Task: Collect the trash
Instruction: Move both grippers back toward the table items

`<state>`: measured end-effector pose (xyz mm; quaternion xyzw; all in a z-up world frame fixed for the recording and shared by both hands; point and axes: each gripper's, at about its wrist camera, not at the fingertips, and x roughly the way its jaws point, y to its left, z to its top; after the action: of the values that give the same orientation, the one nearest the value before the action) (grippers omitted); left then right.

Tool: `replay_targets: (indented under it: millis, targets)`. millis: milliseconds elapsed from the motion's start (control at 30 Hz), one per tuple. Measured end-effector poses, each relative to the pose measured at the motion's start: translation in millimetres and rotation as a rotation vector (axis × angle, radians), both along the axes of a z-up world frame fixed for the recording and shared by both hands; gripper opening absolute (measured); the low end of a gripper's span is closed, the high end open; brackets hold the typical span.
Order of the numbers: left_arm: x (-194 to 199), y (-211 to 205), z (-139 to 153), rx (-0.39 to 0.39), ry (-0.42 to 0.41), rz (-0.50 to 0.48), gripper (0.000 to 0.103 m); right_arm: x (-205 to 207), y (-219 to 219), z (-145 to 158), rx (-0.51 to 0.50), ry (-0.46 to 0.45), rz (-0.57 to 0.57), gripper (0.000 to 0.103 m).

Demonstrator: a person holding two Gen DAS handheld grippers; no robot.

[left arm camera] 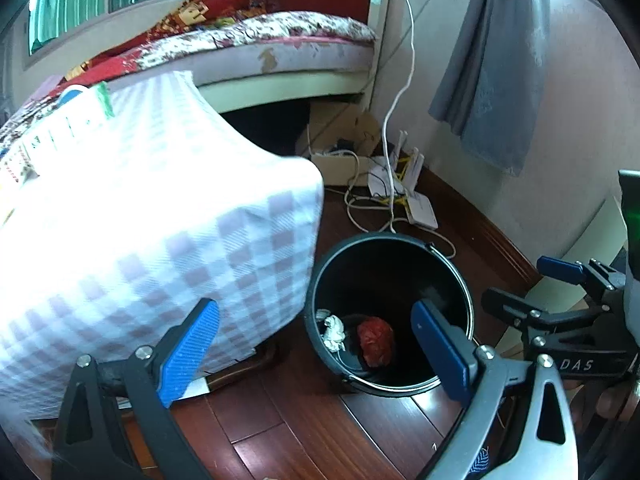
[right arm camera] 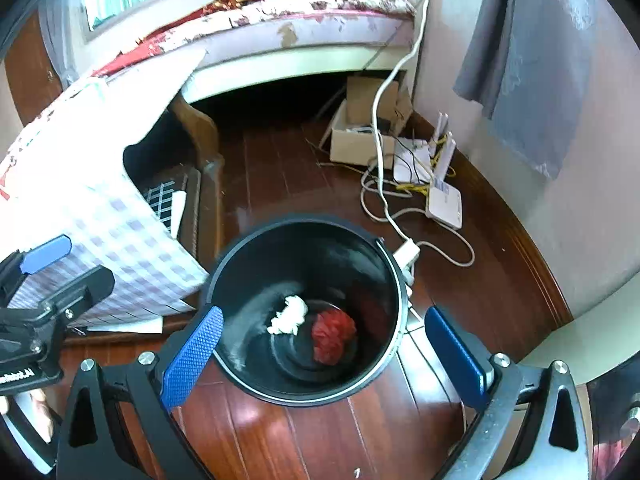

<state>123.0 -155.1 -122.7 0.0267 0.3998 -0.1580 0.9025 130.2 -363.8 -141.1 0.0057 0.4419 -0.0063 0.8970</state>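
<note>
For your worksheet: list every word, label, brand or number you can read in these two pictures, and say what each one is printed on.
"DAS": white letters on the black body of the right claw, seen in the left wrist view.
"nRobot.AI": white label on the black body of the left claw, seen in the right wrist view; its start is cut off by the picture's edge.
Blue label on the white router: too small to read.
Black bucket: no text visible.

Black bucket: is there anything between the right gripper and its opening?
Nothing visible. The right gripper is open and empty above the black bucket, whose mouth is uncovered; the white wad and the red wad already lie inside.
</note>
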Motion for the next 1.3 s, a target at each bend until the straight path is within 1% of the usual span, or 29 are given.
replay_targets:
  millis: [200, 333, 500, 667, 867, 1033, 1200, 1300]
  targets:
    - [-6.0, 19.6, 17.1, -0.008, -0.040, 0.039, 0.098, -7.3, 26.0, 25.0, 0.006, -0.062, 0.047, 0.102]
    - [-9.1, 40.5, 33.0, -0.013, -0.075, 0.080, 0.098, -6.0, 47.0, 42.4, 0.017, -0.104, 0.085, 0.102]
    - [-9.3, 73.2, 47.3, -0.018, -0.111, 0.166, 0.098, 2.7, 84.8, 60.3, 0.038, -0.141, 0.150, 0.102]
    - [-12.4, 122.3, 59.7, -0.023, -0.143, 0.264, 0.098, 11.0, 130.4, 70.9, 0.054, -0.162, 0.234, 0.102]
    - [-17.2, 184.5, 62.0, 0.002, -0.169, 0.393, 0.098, 25.8, 195.5, 75.2, 0.075, -0.156, 0.350, 0.102]
    - [-19.3, 241.0, 57.5, 0.034, -0.172, 0.496, 0.098, 40.8, 263.1, 76.0, 0.110, -0.164, 0.463, 0.102]
    - [-14.2, 294.5, 55.4, 0.049, -0.182, 0.592, 0.098, 63.5, 333.6, 75.3, 0.096, -0.170, 0.567, 0.102]
    - [-8.7, 321.9, 53.1, 0.056, -0.185, 0.631, 0.098, 77.5, 367.7, 72.1, 0.080, -0.167, 0.605, 0.101]
